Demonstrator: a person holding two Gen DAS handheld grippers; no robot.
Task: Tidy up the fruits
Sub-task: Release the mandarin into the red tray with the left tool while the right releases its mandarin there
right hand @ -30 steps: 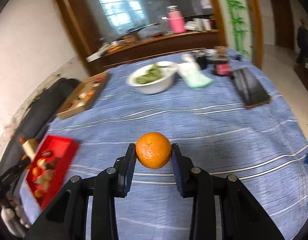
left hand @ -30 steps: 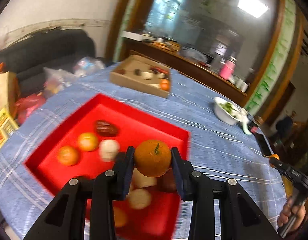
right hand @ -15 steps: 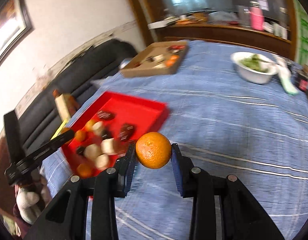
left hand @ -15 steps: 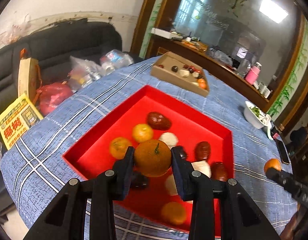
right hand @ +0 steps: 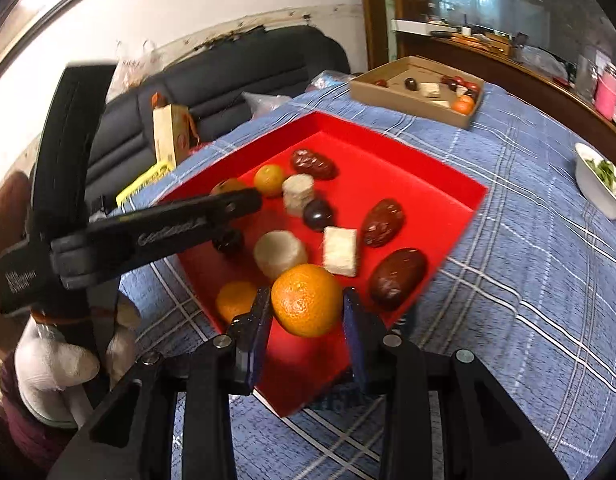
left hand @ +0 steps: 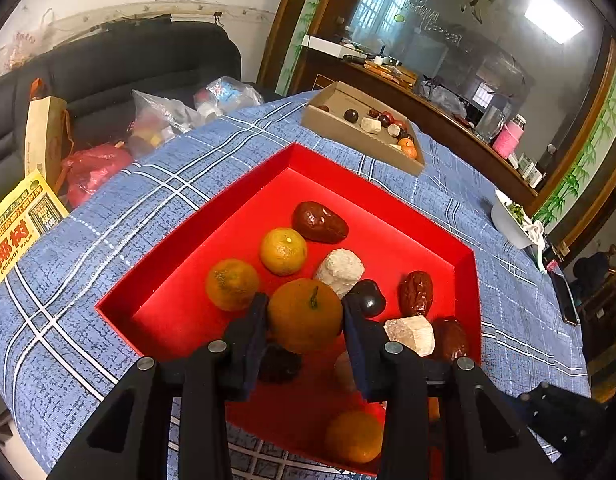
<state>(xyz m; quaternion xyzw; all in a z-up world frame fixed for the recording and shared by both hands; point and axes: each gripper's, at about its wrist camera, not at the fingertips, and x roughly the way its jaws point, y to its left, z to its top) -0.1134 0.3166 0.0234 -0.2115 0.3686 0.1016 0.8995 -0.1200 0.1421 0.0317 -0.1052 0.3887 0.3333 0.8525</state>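
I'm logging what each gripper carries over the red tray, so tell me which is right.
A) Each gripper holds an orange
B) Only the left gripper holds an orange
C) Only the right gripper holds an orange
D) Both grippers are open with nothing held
A: the left gripper is shut on an orange with a green stem, and the right gripper is shut on another orange, both over the red tray.

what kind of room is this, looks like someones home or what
Most likely a lived-in home, a living or dining room: a dark sofa behind a table with a blue plaid cloth, a wooden sideboard crowded with household items, and a bowl of greens.
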